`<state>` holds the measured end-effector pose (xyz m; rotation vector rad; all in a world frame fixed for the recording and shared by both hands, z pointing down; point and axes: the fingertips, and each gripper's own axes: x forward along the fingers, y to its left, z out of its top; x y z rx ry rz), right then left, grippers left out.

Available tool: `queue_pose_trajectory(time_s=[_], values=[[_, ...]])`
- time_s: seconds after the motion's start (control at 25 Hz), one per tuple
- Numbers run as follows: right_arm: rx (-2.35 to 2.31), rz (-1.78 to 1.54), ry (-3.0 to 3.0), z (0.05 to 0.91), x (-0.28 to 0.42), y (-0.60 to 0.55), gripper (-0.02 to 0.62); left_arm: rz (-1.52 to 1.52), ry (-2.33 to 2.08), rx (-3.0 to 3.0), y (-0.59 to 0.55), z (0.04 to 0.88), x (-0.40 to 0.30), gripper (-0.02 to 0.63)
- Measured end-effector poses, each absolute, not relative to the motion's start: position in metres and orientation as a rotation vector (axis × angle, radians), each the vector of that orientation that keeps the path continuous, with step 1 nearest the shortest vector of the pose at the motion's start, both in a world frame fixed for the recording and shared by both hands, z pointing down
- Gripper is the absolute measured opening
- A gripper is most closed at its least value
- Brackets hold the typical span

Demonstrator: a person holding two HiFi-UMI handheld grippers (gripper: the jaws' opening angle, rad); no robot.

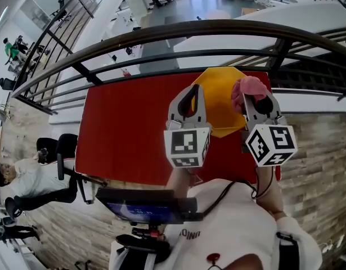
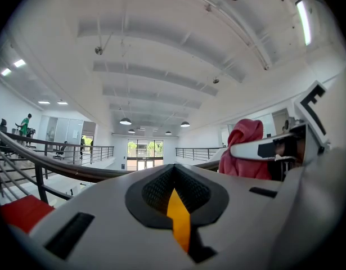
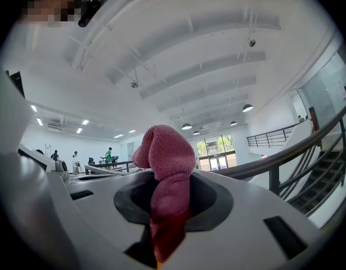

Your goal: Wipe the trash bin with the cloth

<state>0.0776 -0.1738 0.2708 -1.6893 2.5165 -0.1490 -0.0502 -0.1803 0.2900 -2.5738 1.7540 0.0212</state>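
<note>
- The yellow trash bin (image 1: 219, 107) stands on a red table (image 1: 122, 131), at the table's far edge and close under a dark curved railing (image 1: 161, 37).
- The left gripper (image 1: 189, 94) is at the bin's left edge, its tips over the yellow rim in the head view.
- Its jaws are closed together. The left gripper view shows only a thin yellow sliver in the slot between them. Whether they nip the bin's edge or the yellow is just seen through the slot cannot be told.
- The right gripper (image 1: 256, 100) is at the bin's right side, roughly level with the left one.
- Its jaws are clamped on a pink cloth (image 1: 246, 88), which fills the space between the pads.
- A rounded bunch of cloth sticks out past the jaw tips, and the rest hangs down through the gap.
- In the head view, the bunched cloth overlaps the bin's upper right edge. Contact between cloth and bin cannot be made out.
- Both grippers point away from the person, across the bin toward the railing.
</note>
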Motion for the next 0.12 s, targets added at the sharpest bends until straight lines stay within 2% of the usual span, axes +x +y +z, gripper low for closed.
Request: queue_pose_trajectory(time_s=[0.12], values=[[-1.686,-0.152,2.520,0.2729,0.0763,-0.1759,0.100,0.016,1.753,-2.567,-0.1817,0.2909,-0.0505,0.004]])
